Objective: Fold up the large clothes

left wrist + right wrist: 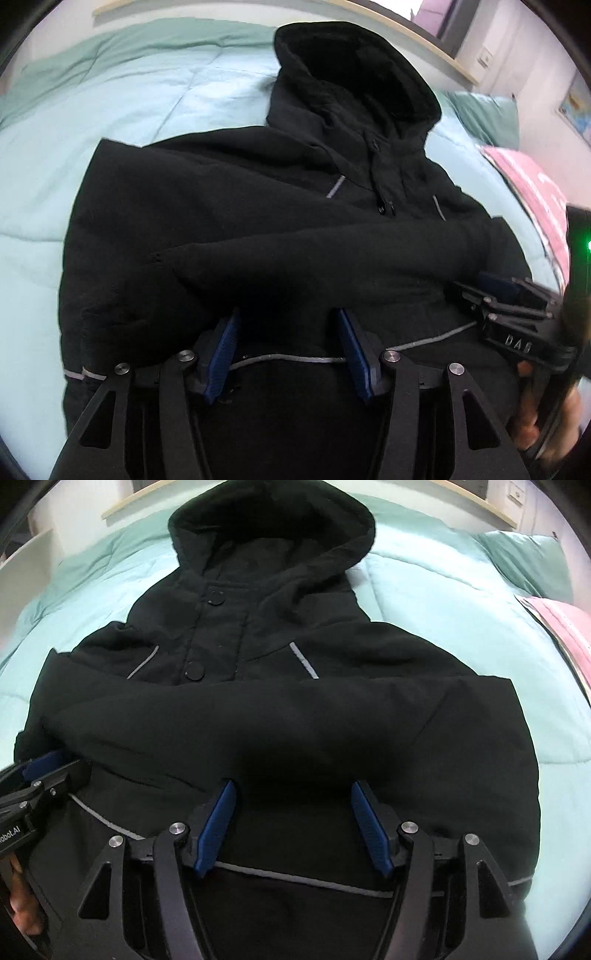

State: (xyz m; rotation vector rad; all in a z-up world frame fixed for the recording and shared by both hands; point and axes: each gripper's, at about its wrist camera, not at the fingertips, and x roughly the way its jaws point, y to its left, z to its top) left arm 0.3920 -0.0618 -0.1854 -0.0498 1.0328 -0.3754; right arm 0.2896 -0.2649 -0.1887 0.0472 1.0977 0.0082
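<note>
A black hooded jacket (258, 206) lies face up on a light green bed, hood at the far end. Both sleeves are folded across its chest. It fills the right wrist view (288, 709) too. My left gripper (286, 328) is open, its blue pads over the jacket's lower body just above a grey reflective stripe (288, 358). My right gripper (293, 805) is open, also above the lower body near the stripe (295, 878). The right gripper shows at the right edge of the left wrist view (495, 291); the left one shows at the left edge of the right wrist view (40, 764).
The green quilt (110, 122) spreads around the jacket on all sides. A pink cloth (535, 195) lies at the bed's right edge, also in the right wrist view (561, 627). A green pillow (524, 561) sits far right. A wooden headboard (443, 48) runs behind.
</note>
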